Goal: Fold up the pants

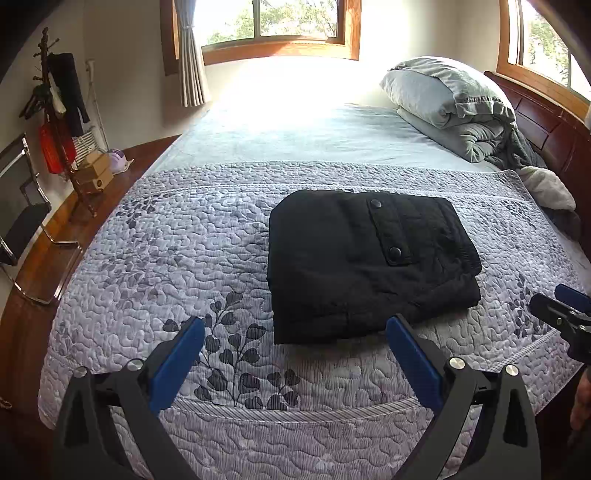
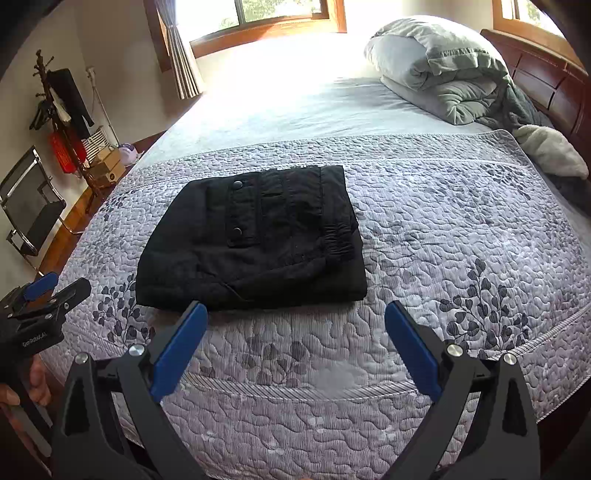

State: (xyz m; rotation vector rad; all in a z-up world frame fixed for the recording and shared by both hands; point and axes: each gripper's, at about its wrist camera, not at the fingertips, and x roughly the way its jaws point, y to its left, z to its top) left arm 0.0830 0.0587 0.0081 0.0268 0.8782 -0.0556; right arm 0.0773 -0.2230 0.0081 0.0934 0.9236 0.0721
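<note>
Nearest the lens in the left wrist view, the left gripper (image 1: 295,332) has its jaws spread wide apart with nothing between them, its blue pads (image 1: 177,365) hanging over the quilted bedspread (image 1: 147,258) just short of the pants (image 1: 369,266). From the right wrist view the right gripper (image 2: 295,317) is the same: jaws wide apart, empty, just in front of the pants' near edge and not touching them.

Black and folded into a compact rectangle, the pants lie flat on the bedspread, a pocket flap with two snap buttons (image 2: 238,230) facing up and the elastic waistband (image 2: 340,236) along their right side. Behind the pants, toward the window (image 1: 273,22), the bed shows a pale blue sheet (image 1: 314,133). Behind and to the right of the pants a pillow and bundled grey blanket (image 1: 450,107) rest against the wooden headboard (image 1: 546,125). Well to the left of the pants, off the bed, stand a coat rack (image 1: 55,110) and a chair (image 1: 22,206).
</note>
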